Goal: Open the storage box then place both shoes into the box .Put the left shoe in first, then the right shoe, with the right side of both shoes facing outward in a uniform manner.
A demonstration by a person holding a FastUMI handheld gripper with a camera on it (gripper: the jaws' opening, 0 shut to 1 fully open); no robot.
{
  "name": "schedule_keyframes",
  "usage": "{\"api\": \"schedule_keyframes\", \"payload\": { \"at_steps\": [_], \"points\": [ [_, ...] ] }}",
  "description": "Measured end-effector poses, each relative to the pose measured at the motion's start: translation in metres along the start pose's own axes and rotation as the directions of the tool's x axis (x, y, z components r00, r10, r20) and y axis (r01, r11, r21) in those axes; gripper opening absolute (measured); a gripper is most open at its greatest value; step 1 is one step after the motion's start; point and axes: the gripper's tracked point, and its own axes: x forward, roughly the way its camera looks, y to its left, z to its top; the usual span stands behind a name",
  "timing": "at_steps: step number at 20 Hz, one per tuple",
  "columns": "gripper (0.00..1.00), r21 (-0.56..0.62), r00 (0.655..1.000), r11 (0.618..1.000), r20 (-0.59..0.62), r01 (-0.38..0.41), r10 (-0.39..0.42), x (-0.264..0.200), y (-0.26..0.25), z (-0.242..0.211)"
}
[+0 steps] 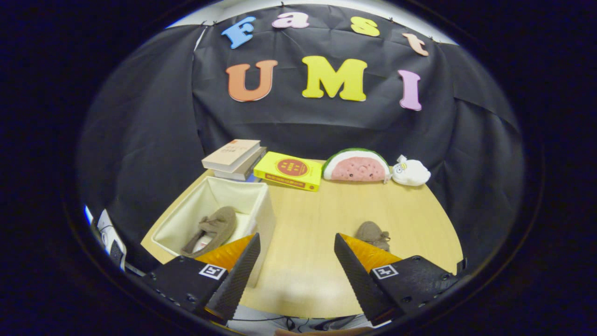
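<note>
A white fabric storage box stands open on the wooden table, just beyond my left finger. One brown shoe lies inside it, leaning against the box's near side. The other brown shoe rests on the table, right behind the tip of my right finger, which hides part of it. My gripper hovers above the table's near part, open, with nothing between its fingers.
Along the table's far edge lie a stack of books, a yellow book, a watermelon-slice plush and a small white plush. Bare tabletop stretches between the box and the loose shoe.
</note>
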Motion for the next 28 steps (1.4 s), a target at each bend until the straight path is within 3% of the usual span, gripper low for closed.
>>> {"api": "schedule_keyframes", "payload": {
  "at_steps": [8, 14, 17, 21, 23, 24, 25, 26, 28],
  "points": [
    [0.97, 0.065, 0.987, 0.993, -0.131, 0.098, -0.089, 0.057, -0.137, -0.048],
    [0.96, 0.046, 0.957, 0.991, -0.270, 0.126, -0.109, 0.104, -0.191, -0.100],
    [0.88, 0.046, 0.932, 0.990, -0.346, 0.133, -0.109, 0.121, -0.205, -0.124],
    [0.60, 0.077, 0.924, 0.992, -0.377, 0.103, -0.067, 0.136, -0.208, -0.136],
    [0.56, 0.093, 0.929, 0.994, -0.368, 0.059, -0.020, 0.143, -0.198, -0.135],
    [0.16, 0.088, 0.930, 0.994, -0.368, 0.059, -0.022, 0.140, -0.199, -0.136],
    [0.18, 0.085, 0.927, 0.994, -0.375, 0.067, -0.030, 0.144, -0.201, -0.138],
    [0.01, 0.105, 0.928, 0.991, -0.372, 0.081, -0.037, 0.141, -0.201, -0.135],
    [0.01, 0.141, 0.928, 0.985, -0.370, 0.098, -0.039, 0.139, -0.202, -0.133]
  ]
}}
